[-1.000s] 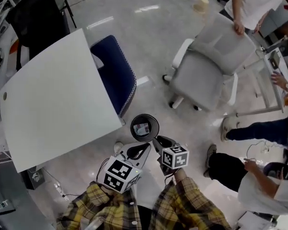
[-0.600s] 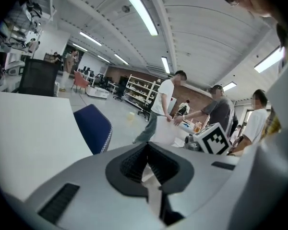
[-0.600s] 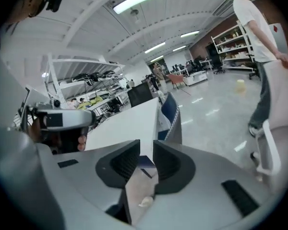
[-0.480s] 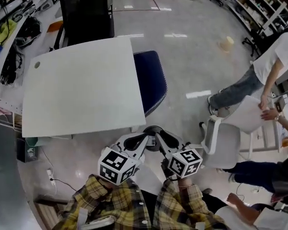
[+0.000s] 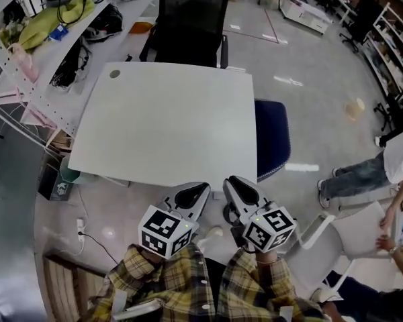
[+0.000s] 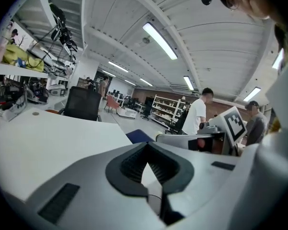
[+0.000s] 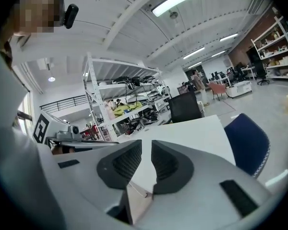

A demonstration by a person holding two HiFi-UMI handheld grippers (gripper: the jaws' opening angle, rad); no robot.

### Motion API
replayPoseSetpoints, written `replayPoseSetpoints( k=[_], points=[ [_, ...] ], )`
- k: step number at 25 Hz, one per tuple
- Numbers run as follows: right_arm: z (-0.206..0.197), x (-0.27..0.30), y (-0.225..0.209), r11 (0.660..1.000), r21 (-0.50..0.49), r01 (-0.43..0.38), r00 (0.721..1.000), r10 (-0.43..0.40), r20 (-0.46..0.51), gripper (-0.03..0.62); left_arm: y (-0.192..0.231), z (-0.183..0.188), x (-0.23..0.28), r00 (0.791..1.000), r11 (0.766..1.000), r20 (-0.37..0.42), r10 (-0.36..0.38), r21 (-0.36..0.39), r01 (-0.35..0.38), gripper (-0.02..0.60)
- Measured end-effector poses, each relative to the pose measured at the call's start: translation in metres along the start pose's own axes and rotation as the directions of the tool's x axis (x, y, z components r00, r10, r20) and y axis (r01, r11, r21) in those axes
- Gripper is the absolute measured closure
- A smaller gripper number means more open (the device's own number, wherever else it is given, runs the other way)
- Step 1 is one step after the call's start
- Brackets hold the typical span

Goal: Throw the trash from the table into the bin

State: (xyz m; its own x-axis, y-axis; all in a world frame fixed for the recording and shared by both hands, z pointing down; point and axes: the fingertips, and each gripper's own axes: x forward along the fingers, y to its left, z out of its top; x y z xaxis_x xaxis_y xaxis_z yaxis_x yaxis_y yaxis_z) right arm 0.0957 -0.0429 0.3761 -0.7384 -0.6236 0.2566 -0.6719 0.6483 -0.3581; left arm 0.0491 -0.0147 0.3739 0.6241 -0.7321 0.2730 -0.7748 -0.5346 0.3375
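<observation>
The white table (image 5: pixel 168 119) fills the middle of the head view, and I see no trash on its top. The bin is in no view. Both grippers hang side by side off the table's near edge, pointing across it. My left gripper (image 5: pixel 203 190) is shut, its pads meeting at the tips (image 6: pixel 146 145) with nothing between them. My right gripper (image 5: pixel 230 181) has just been closing its jaws. A narrow gap stays between its pads (image 7: pixel 146 145), and nothing is in it. The table top (image 7: pixel 192 128) shows beyond those jaws.
A black office chair (image 5: pixel 191 22) stands at the table's far side and a blue seat (image 5: pixel 272 136) at its right edge. Cluttered shelves (image 5: pixel 47 32) line the left. A grey chair (image 5: pixel 349 230) and people (image 5: pixel 363 173) are at the right. Cables (image 5: pixel 80 227) lie on the floor.
The view has swung from the floor up to the table. Both grippers have lifted away from the black bin, which has dropped out of sight.
</observation>
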Motion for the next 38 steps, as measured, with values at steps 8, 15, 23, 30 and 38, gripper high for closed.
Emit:
replayPoseSetpoints(
  k=[8,15,23,30,38],
  points=[
    [0.021,0.089,0.07,0.998,-0.044,-0.043,0.998,0.045,0.033,0.557,0.098,0.038,-0.06,0.997,0.998,0.063,0.054,0.027,-0.056,0.574],
    [0.018,0.138,0.099,0.997,-0.075,-0.005,0.999,0.008,0.047,0.593,0.151,0.051,-0.088,0.995,0.996,0.081,0.056,0.065,-0.061,0.574],
    [0.007,0.145,0.107,0.996,-0.093,0.011,1.0,-0.011,0.003,0.595,0.154,0.049,-0.093,0.997,0.998,0.082,0.014,0.061,-0.019,0.574],
    [0.013,0.137,0.107,0.993,-0.115,0.012,1.0,-0.01,0.012,0.595,0.144,0.052,-0.088,0.997,0.997,0.08,-0.012,0.076,0.005,0.574],
    [0.026,0.124,0.103,0.992,-0.123,0.029,0.999,-0.025,0.034,0.595,0.136,0.061,-0.078,0.996,0.995,0.081,-0.03,0.102,0.021,0.574]
  ],
)
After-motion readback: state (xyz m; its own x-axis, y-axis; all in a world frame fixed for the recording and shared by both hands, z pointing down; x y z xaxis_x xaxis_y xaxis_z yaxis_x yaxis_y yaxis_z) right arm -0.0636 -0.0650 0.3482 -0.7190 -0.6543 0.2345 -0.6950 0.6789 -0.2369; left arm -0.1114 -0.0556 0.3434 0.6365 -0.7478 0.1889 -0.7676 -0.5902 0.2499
